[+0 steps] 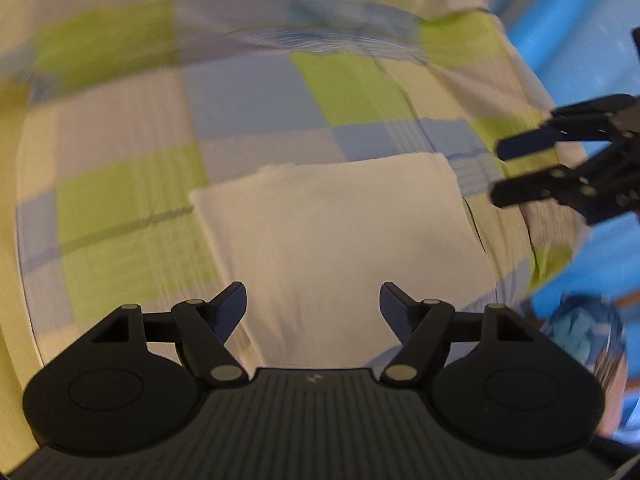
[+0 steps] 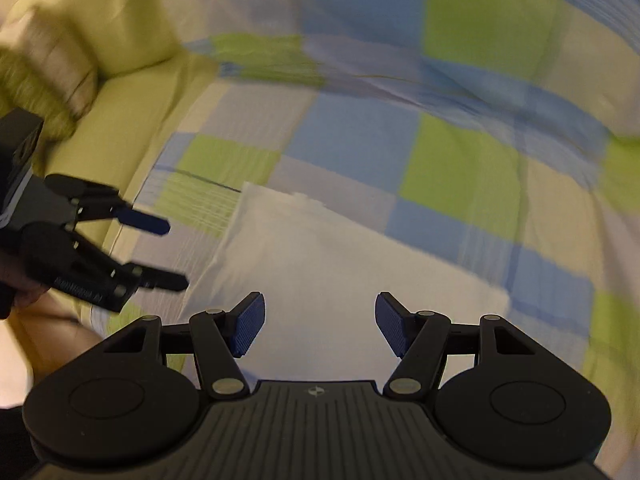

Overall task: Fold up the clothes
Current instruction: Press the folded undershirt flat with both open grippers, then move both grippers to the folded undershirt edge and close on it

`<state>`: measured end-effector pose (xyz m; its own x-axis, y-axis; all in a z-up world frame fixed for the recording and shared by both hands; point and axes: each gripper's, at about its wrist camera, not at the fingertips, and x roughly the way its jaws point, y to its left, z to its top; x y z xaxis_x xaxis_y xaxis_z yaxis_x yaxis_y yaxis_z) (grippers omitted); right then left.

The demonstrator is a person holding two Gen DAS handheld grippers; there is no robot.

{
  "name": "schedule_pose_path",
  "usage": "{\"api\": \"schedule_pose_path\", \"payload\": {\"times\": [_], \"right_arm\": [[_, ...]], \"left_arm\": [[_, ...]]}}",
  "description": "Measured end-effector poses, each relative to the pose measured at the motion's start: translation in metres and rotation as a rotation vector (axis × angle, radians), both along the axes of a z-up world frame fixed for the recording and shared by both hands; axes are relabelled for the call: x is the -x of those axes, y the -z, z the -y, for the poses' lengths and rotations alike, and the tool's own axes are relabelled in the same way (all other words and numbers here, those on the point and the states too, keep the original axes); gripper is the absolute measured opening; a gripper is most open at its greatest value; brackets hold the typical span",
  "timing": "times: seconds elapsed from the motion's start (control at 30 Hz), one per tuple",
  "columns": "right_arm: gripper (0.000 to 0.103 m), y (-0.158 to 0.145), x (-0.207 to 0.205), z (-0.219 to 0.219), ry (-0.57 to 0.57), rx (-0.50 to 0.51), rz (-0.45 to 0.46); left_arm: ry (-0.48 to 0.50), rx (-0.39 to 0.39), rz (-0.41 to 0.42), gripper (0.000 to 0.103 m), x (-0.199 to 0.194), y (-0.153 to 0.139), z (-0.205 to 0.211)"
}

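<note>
Where left view shows blue floor (image 1: 580, 52), right view shows yellow pillow (image 2: 100, 12)

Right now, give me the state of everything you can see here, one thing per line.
Left gripper: open, empty, above the near edge of the cloth.
Right gripper: open, empty, holding nothing.
White cloth: folded into a flat rectangle, lying on the bed.
Checked bedspread: spread out, slightly wrinkled, under the cloth.

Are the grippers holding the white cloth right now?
No. The left gripper and right gripper are both open, empty, above the folded white cloth.
</note>
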<state>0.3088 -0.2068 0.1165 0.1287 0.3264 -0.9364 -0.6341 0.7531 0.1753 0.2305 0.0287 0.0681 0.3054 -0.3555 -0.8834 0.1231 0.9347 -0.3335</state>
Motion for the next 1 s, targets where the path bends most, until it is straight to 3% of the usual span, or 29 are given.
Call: {"api": "schedule_pose_path", "payload": {"times": [0.17,0.3,0.4,0.53,0.7,0.97,1.0], "right_arm": [[0.064,0.05,-0.052,-0.051,-0.362,0.012,-0.055],[0.064,0.078,-0.078,-0.085,-0.579,0.034,-0.079],[0.064,0.097,-0.091,-0.105,-0.708,0.054,-0.093],[0.063,0.128,-0.11,-0.127,-0.792,0.088,-0.119],[0.062,0.161,-0.121,-0.143,-0.848,0.1,-0.229],[0.065,0.174,-0.107,-0.151,-0.989,0.117,-0.257],[0.065,0.174,-0.107,-0.151,-0.996,0.115,-0.27]], "left_arm": [[-0.438,0.08,-0.074,0.069,0.045,0.022,-0.012],[-0.812,0.152,-0.094,0.07,0.086,0.042,-0.003],[-1.016,0.25,-0.122,0.071,0.114,0.061,0.014],[-1.165,0.332,-0.125,0.071,0.133,0.084,0.037],[-1.29,0.418,-0.097,0.071,0.148,0.111,0.054],[-1.313,0.468,-0.025,0.07,0.143,0.124,0.06],[-1.315,0.468,-0.011,0.065,0.143,0.123,0.059]]}}
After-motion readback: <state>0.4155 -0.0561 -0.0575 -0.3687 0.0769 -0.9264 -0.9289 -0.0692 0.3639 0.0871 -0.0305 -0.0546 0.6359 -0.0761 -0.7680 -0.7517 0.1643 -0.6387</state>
